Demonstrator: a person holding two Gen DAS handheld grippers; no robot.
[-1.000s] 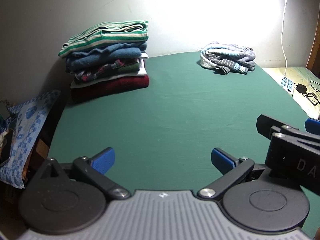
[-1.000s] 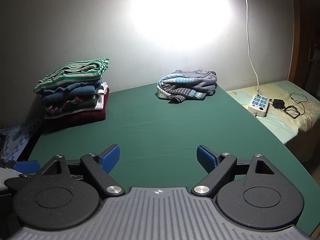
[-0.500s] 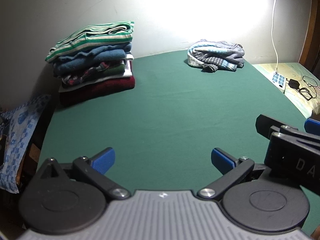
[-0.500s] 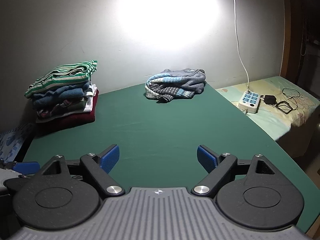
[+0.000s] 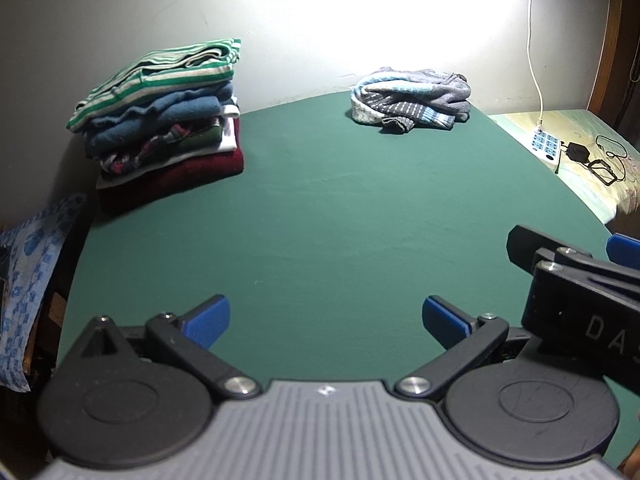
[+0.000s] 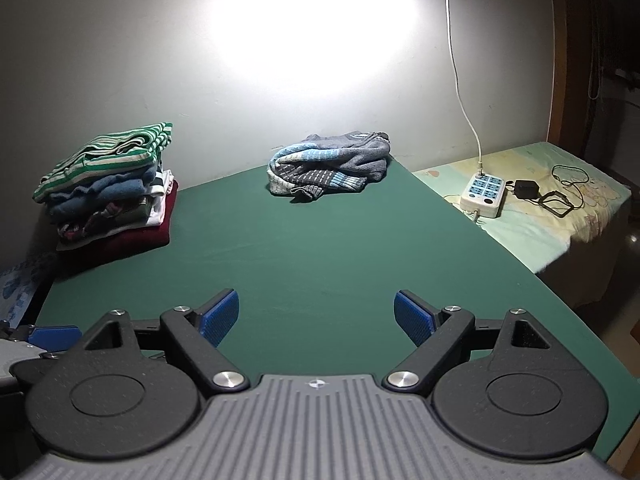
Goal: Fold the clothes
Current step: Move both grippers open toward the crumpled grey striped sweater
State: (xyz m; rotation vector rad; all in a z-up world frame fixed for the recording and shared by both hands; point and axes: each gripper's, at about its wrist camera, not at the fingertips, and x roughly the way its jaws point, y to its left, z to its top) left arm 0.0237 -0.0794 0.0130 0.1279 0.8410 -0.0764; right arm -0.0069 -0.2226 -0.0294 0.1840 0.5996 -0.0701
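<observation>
A crumpled grey and light-blue knit sweater (image 5: pixel 412 98) (image 6: pixel 330 164) lies at the far edge of the green table (image 5: pixel 340 220) (image 6: pixel 320 248), near the wall. A stack of folded clothes (image 5: pixel 164 120) (image 6: pixel 110 184), topped by a green-striped shirt, stands at the far left. My left gripper (image 5: pixel 326 318) is open and empty over the near part of the table. My right gripper (image 6: pixel 316 316) is open and empty too, beside the left one; its black body (image 5: pixel 580 296) shows at the right of the left wrist view.
A white power strip (image 6: pixel 482 194) (image 5: pixel 546 144) with a cord up the wall, a black adapter (image 6: pixel 526 190) and cables lie on a pale patterned surface right of the table. A blue-patterned cloth (image 5: pixel 28 280) hangs off to the left. A bright light glares on the wall.
Both cameras have swung and tilted a little, so the sweater and the folded stack shift in view. Both grippers stay open and empty.
</observation>
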